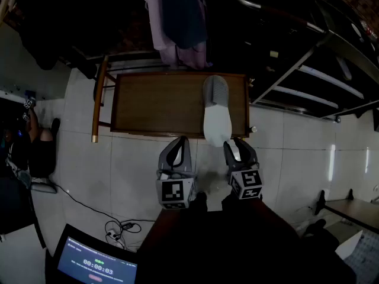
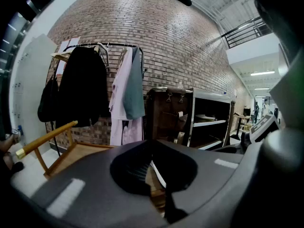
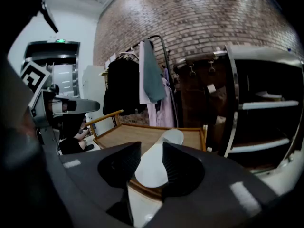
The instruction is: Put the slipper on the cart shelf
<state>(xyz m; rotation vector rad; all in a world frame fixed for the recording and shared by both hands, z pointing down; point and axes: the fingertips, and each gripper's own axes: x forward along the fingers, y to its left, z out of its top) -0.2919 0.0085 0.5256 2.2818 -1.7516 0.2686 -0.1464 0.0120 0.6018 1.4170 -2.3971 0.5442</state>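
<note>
Concerns one pale slipper (image 1: 217,114), lying flat and toe-away along the right side of the wooden cart shelf (image 1: 154,102), heel poking out past the near rim. Pinched at that heel, as far as can be judged, by the right gripper (image 3: 152,148) — jaws part-way closed, inner faces snug against both sides of the sole, nothing else between them. Nothing in the left gripper (image 2: 152,144): tips together, held short of the shelf, near the right one.

Looks light, probably foam or soft cloth, and easy work for a single claw. Likely bends and squashes rather than resists, so expect a droop at the toe if lifted by the heel alone, and some give under the pads. No fragility to fear. Matte surface, with little sign of slipperiness.

Best taken across the sole at the heel or the waist, where narrow enough for the jaws — not over the domed grey upper at the toe. Probably needs a nudge further in before release, to guard against tipping off the rim.
</note>
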